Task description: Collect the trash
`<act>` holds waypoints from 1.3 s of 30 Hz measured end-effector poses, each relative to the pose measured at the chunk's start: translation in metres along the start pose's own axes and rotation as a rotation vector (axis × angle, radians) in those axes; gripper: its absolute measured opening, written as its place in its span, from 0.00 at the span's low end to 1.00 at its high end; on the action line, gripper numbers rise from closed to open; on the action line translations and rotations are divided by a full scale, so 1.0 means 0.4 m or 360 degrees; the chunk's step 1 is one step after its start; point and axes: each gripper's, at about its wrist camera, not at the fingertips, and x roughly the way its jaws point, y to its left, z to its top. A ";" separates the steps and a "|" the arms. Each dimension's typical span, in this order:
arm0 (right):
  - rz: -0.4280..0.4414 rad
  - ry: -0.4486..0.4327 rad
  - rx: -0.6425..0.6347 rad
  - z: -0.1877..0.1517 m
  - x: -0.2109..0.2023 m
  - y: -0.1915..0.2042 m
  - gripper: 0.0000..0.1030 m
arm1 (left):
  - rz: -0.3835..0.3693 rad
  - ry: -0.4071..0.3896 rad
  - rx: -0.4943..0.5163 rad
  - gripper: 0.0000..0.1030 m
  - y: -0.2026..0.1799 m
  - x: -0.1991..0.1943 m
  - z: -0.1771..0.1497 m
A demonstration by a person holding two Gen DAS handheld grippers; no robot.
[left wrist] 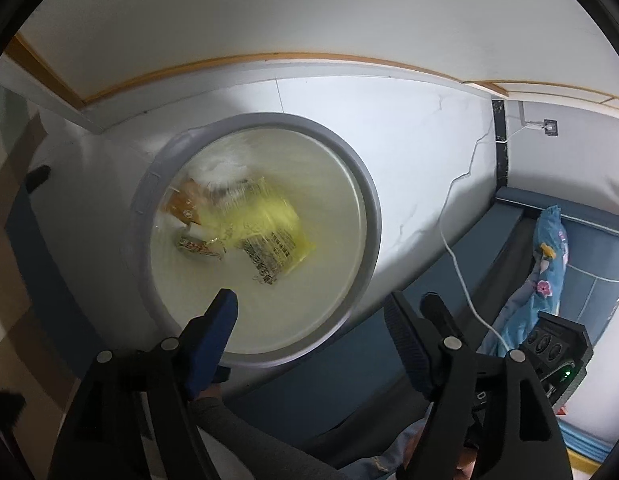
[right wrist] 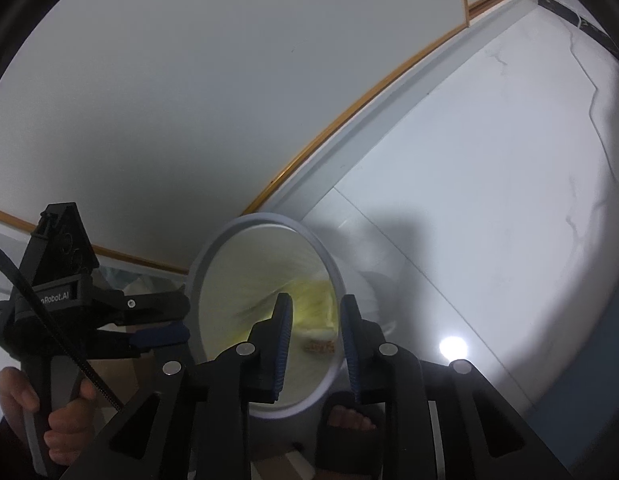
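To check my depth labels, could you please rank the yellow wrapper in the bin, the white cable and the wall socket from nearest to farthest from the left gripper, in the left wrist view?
From the left gripper:
1. Yellow wrapper, inside the bin, just ahead.
2. White cable, on the floor to the right.
3. Wall socket, far upper right.

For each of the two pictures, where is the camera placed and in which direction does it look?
Left wrist view: sits on the left claw, looks steeply down into the grey bin holding a yellow wrapper; both fingers and a dark sleeve show.
Right wrist view: sits on the right claw, looks down at the bin's rim from the side; its fingers, the left claw, the hand gripping it and a sandalled foot show.
Shared: the bin, wrapper, white floor.
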 end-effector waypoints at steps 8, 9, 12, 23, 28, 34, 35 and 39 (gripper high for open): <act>0.0008 -0.0046 -0.0030 -0.010 -0.080 0.018 0.27 | 0.0186 -0.0184 0.0212 0.71 -0.056 -0.104 -0.076; 0.0014 -0.0054 -0.0040 -0.012 -0.097 0.026 0.30 | 0.0205 -0.0210 0.0237 0.71 -0.059 -0.116 -0.087; 0.0036 -0.0076 -0.0080 -0.018 -0.142 0.047 0.32 | 0.0278 -0.0333 0.0334 0.71 -0.079 -0.173 -0.137; 0.0122 -0.0148 -0.0210 -0.046 -0.319 0.146 0.46 | 0.0469 -0.0734 0.0486 0.73 -0.139 -0.321 -0.283; 0.0148 -0.0183 -0.0273 -0.071 -0.380 0.185 0.51 | 0.0513 -0.0891 0.0514 0.80 -0.154 -0.365 -0.335; 0.0170 -0.0218 -0.0346 -0.104 -0.421 0.218 0.58 | 0.0545 -0.1006 0.0511 0.81 -0.155 -0.393 -0.378; 0.0170 -0.0225 -0.0358 -0.109 -0.427 0.225 0.59 | 0.0550 -0.1015 0.0510 0.81 -0.154 -0.394 -0.382; 0.0172 -0.0246 -0.0396 -0.124 -0.448 0.243 0.64 | 0.0571 -0.1050 0.0504 0.81 -0.146 -0.405 -0.407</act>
